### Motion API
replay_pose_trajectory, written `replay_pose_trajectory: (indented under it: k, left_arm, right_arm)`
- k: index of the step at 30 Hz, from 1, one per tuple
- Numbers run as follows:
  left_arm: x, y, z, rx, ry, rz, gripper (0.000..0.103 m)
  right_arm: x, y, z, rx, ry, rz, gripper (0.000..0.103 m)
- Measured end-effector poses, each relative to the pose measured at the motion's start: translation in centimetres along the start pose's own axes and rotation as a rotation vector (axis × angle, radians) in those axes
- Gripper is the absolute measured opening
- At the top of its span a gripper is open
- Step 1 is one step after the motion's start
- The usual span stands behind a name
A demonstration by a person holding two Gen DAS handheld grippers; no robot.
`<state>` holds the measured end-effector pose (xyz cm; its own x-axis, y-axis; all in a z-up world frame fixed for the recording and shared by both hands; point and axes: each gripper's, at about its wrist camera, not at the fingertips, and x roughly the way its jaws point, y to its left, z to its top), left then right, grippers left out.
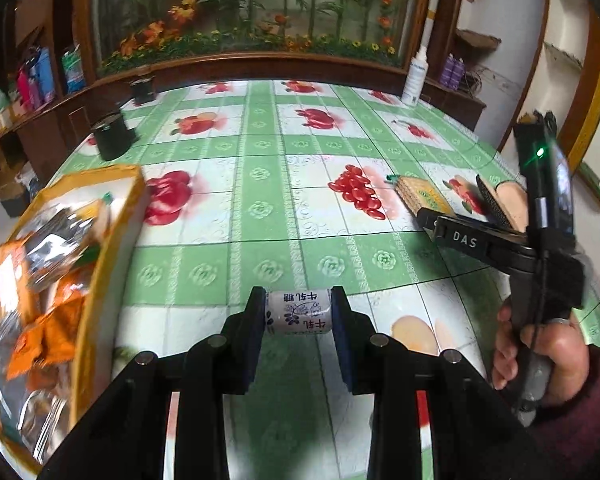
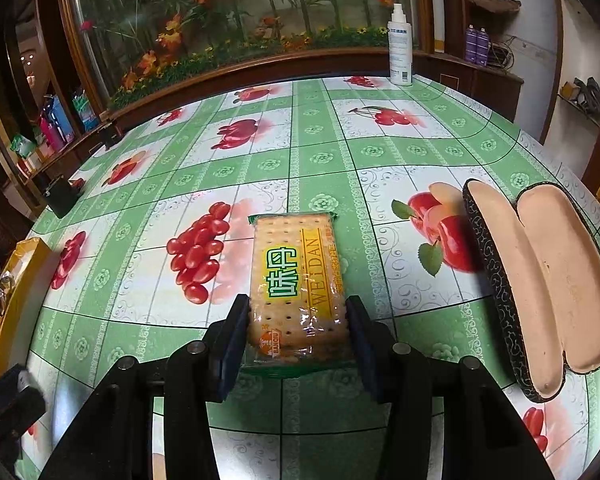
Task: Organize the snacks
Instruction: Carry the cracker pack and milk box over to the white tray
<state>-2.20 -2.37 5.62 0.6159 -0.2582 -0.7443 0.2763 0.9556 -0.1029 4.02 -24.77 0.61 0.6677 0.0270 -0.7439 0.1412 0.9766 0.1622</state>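
Note:
My left gripper (image 1: 299, 312) is shut on a small white nougat candy (image 1: 299, 313) with purple print, held above the tablecloth. To its left stands a yellow box (image 1: 112, 216) full of orange and silver snack packets. My right gripper (image 2: 296, 322) is shut on the near end of a cracker packet (image 2: 296, 272) with a green and yellow label, which lies on the table. In the left wrist view the right gripper (image 1: 440, 220) shows at the right, held by a hand (image 1: 540, 360), with the cracker packet (image 1: 418, 196) at its tips.
An open glasses case (image 2: 536, 280) lies right of the crackers. A white spray bottle (image 2: 400, 44) stands at the table's far edge. Two dark cups (image 1: 112, 136) stand at the far left. A wooden-framed flower display runs along the back of the green fruit-print tablecloth (image 2: 324, 152).

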Motion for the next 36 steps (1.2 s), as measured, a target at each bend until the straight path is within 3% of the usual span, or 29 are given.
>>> replay_pose_trajectory:
  k: [8,15,21,23,25,28,31,34,36]
  left_arm:
    - [-5.0,3.1,-1.2,-0.065,-0.056,0.013,0.031]
    - [-8.3,6.9,-2.8,-0.112,-0.089,0.076,0.031]
    - [-10.2,11.5,-4.1,-0.231,-0.108,0.088,0.031]
    - [-10.8,12.8,-4.5,-0.264,-0.116,0.092,0.031]
    - [-11.4,14.3,-4.9,-0.296,-0.126,0.099,0.031]
    - [-12.0,16.5,-5.6,-0.352,-0.141,0.108,0.031]
    - [-12.4,18.7,-6.4,-0.408,-0.138,0.106,0.031]
    - [-13.4,20.1,-7.1,-0.428,-0.156,0.102,0.031]
    - [-13.8,20.7,-7.5,-0.439,-0.166,0.089,0.031]
  right_arm:
    - [-0.7,1.3,-0.8,-0.030,-0.026,0.003,0.051]
    - [-1.8,2.0,-1.4,-0.041,-0.034,-0.008,0.051]
    - [-5.7,4.2,-1.8,-0.040,-0.050,0.060,0.051]
    - [-7.1,5.6,-2.0,-0.068,-0.059,0.081,0.039]
    - [-8.3,7.2,-2.2,-0.096,-0.064,0.107,0.039]
    - [-9.7,10.5,-2.8,-0.168,-0.075,0.140,0.028]
    - [-9.8,13.5,-3.3,-0.223,-0.063,0.166,0.026]
    - [-10.0,13.0,-2.7,-0.184,-0.089,0.172,0.029]
    - [-9.9,10.6,-1.9,-0.116,-0.094,0.148,0.052]
